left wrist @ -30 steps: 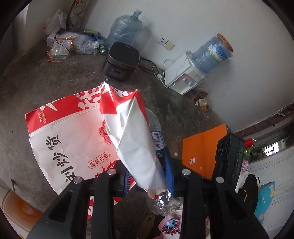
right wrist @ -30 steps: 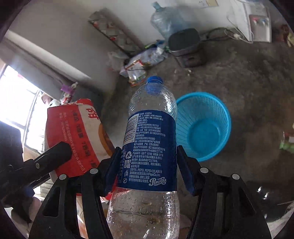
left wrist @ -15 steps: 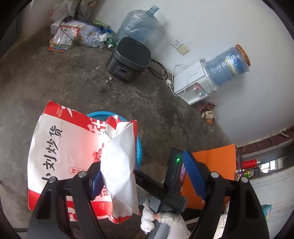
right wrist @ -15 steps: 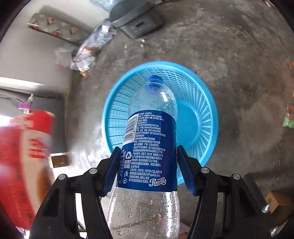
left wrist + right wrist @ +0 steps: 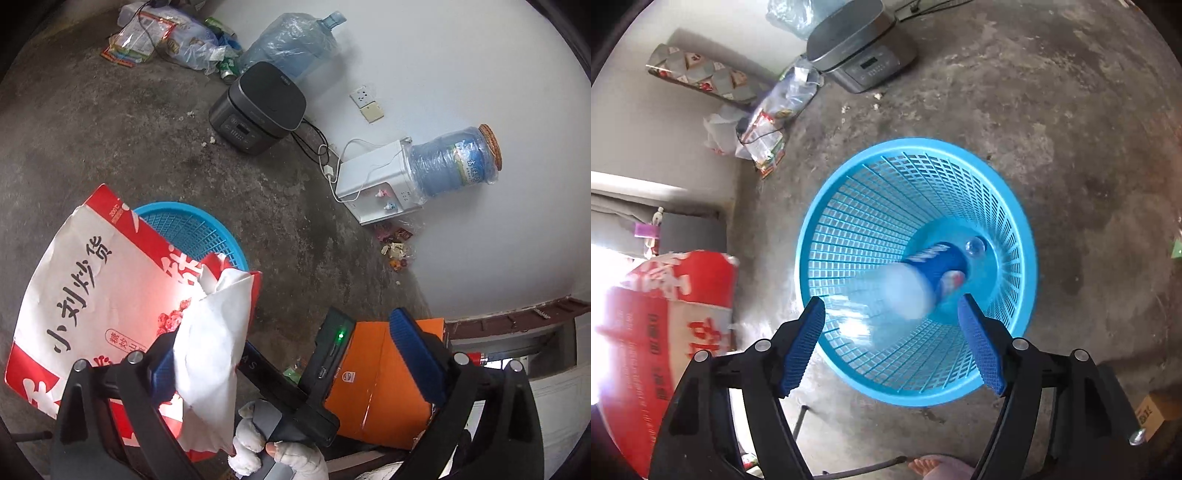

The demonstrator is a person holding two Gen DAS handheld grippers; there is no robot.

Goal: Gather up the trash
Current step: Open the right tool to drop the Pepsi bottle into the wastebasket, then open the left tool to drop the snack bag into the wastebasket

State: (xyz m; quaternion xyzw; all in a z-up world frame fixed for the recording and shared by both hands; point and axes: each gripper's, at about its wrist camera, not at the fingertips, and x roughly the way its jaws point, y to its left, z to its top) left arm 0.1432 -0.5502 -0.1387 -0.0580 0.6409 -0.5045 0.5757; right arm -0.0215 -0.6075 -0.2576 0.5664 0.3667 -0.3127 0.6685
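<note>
A second ago the right gripper (image 5: 892, 343) was clamped on the clear plastic cola bottle with a blue label (image 5: 923, 280); now its blue-padded jaws are opening with nothing between them, and the bottle, blurred, is dropping cap-first inside the round blue plastic mesh basket (image 5: 1015, 236) on the grey concrete floor (image 5: 1071, 129). The left gripper (image 5: 295, 350) has likewise let go: its jaws are spreading wide, where a second ago they pinched the crumpled red-and-white paper snack bag (image 5: 110, 295). The bag's white fold touches the left pad only, hanging over the basket's near rim, so it seems about to fall, though whether it lands inside I cannot tell. Both pieces of trash look nearly delivered. Both grippers have sunk and tilt steeply down at the basket, and the gloved hand (image 5: 273, 450) carrying the right one shows low in the left view.
</note>
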